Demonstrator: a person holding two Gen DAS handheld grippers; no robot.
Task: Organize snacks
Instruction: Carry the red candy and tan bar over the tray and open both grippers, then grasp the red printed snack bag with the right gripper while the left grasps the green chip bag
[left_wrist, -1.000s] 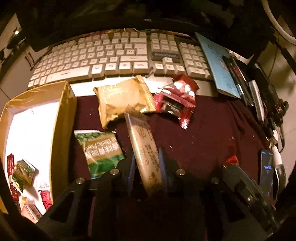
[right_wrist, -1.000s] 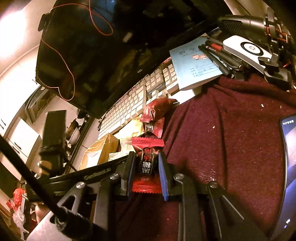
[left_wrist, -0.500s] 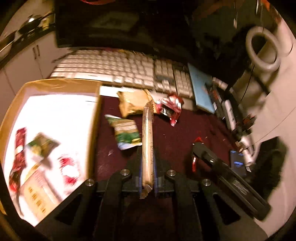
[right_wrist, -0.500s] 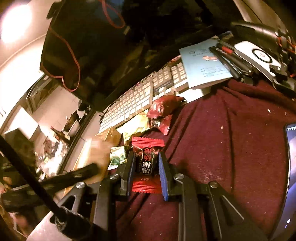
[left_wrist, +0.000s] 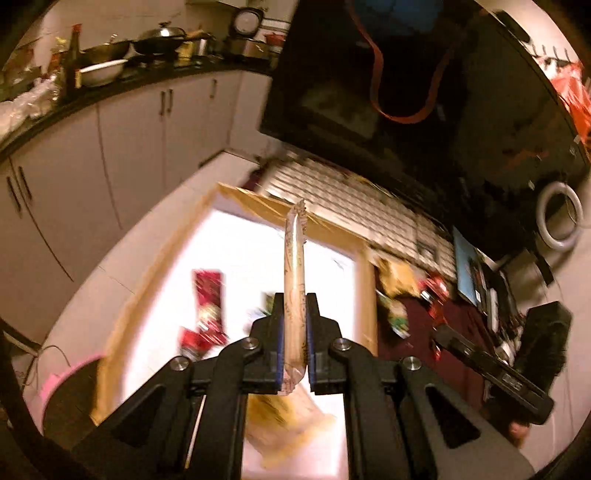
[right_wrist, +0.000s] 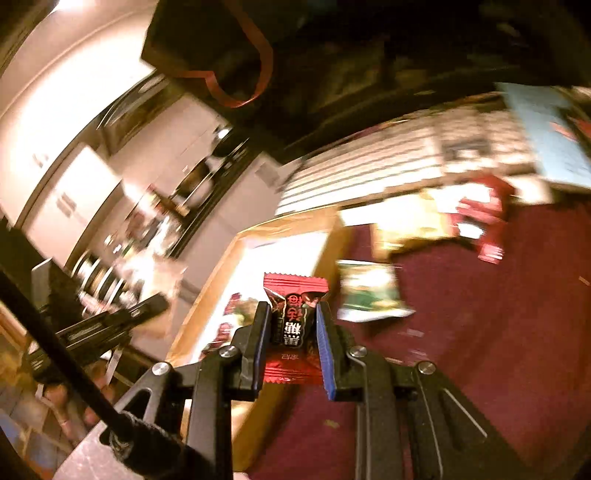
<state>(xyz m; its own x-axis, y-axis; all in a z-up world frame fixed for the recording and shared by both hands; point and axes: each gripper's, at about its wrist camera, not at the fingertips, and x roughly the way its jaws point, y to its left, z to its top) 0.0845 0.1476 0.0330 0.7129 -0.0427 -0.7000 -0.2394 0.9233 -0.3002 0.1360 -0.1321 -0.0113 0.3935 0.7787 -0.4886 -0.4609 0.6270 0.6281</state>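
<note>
Kitchen cabinets (left_wrist: 122, 155) and a cluttered counter sit at 10 o'clock in the left wrist view, with a keyboard (left_wrist: 354, 206) at 1 o'clock beyond a cardboard box (left_wrist: 364, 280). Left gripper (left_wrist: 294, 325) is clamped tight on a long tan snack bar (left_wrist: 294, 266), held above the box's white bottom, where a red packet (left_wrist: 207, 306) lies at 9 o'clock. Right gripper (right_wrist: 291, 339) is pinching a small red candy packet (right_wrist: 293, 321) over the box's near edge; a blurry green packet (right_wrist: 369, 291) rests on the maroon cloth (right_wrist: 498, 332) at 2 o'clock.
</note>
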